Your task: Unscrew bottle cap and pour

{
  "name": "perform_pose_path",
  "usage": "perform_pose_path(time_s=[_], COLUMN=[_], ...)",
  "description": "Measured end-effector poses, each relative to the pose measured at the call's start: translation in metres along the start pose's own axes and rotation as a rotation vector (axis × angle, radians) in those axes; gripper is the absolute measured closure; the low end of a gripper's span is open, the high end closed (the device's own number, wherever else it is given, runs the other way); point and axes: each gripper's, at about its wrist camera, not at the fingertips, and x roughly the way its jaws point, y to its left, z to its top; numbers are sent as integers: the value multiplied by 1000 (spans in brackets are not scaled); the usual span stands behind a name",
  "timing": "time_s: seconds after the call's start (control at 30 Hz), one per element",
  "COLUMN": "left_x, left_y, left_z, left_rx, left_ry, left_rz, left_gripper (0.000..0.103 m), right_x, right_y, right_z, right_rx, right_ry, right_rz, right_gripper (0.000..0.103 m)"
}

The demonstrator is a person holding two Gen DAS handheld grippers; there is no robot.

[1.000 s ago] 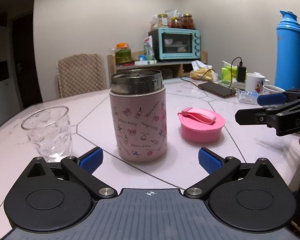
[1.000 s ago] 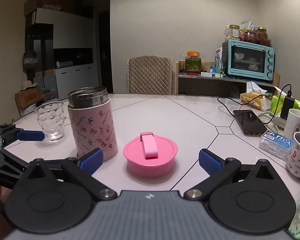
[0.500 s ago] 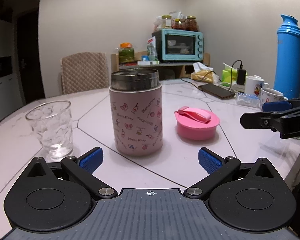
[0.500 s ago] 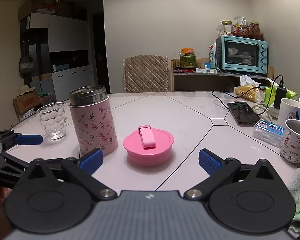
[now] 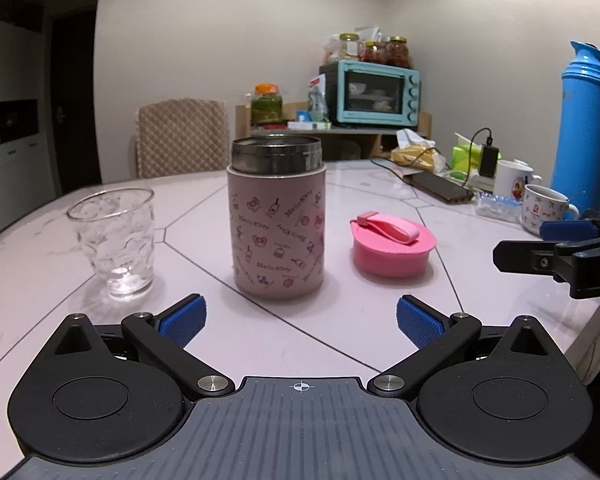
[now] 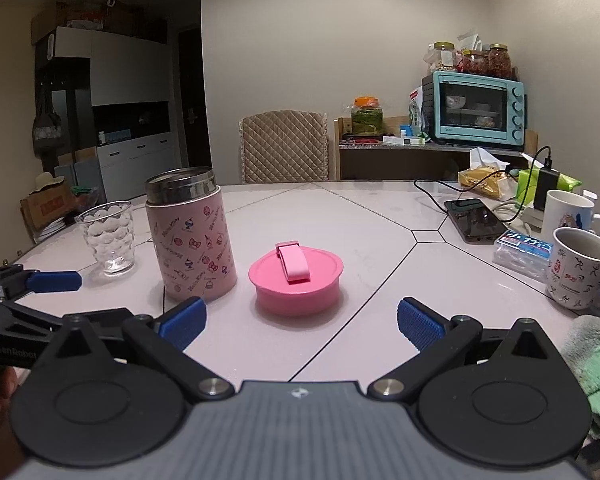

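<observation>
A pink Hello Kitty flask (image 5: 278,224) stands upright and uncapped on the table, its steel rim bare; it also shows in the right wrist view (image 6: 190,236). Its pink cap (image 5: 392,246) lies on the table to the flask's right, also in the right wrist view (image 6: 296,282). A clear glass (image 5: 114,240) stands left of the flask, also in the right wrist view (image 6: 108,236). My left gripper (image 5: 298,318) is open and empty, just short of the flask. My right gripper (image 6: 300,320) is open and empty, just short of the cap.
A white table (image 5: 379,320) holds mugs (image 6: 579,268), a phone (image 6: 473,220), a tissue pack (image 6: 523,250) and a blue thermos (image 5: 585,128) at the right. A green cloth (image 6: 591,356) lies at the near right edge. A chair (image 6: 284,152) stands behind the table.
Both grippers have drawn back a little from the table; flask, cap and glass look slightly farther away. Nothing on the table has moved.
</observation>
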Motion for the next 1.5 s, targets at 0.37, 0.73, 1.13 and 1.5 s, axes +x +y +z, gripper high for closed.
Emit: perform_pose_path(time_s=[0.37, 0.73, 1.13, 1.5], left_x=[-17, -33, -48, -61], left_y=[-13, -22, -27, -27], left_z=[-9, -18, -21, -23], left_rx=[8, 24, 17, 14], left_ry=[-14, -36, -57, -69], left_rz=[2, 19, 17, 19], left_gripper=[0, 0, 0, 0], right_x=[-17, -34, -53, -68], right_y=[3, 6, 11, 19], right_z=[-14, -24, -27, -28], right_rx=[12, 20, 13, 9], right_ry=[4, -6, -29, -47], right_rz=[-21, -34, -38, -21], right_gripper=[0, 0, 0, 0])
